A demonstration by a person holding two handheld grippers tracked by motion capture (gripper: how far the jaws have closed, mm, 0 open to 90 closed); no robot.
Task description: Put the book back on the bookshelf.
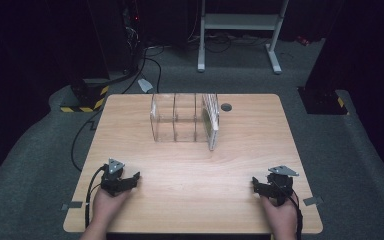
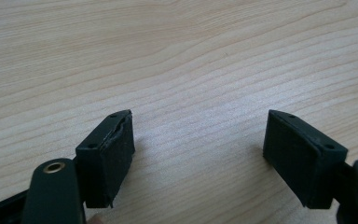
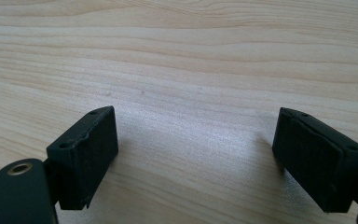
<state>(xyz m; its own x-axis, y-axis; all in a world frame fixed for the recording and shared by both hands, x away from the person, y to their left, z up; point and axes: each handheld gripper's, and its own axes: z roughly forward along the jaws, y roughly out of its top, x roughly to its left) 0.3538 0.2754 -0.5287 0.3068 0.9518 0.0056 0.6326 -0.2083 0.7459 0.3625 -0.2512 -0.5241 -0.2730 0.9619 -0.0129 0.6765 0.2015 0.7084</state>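
Oddly, the clear rack [image 1: 182, 119] (edges faint) hides its slots.

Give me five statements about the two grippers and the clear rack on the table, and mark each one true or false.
1. The left hand-held gripper has open jaws with nothing between them. True.
2. The right hand-held gripper is clamped on a plate. False: its jaws are open and hold nothing, with bare wood between them in the right gripper view.
3. The clear rack stands on the far half of the table, apart from both grippers. True.
4. The flat pieces stand upright at the rack's left end. False: they stand at its right end in the high view.
5. Both grippers sit near the table's near edge, one at each side. True.
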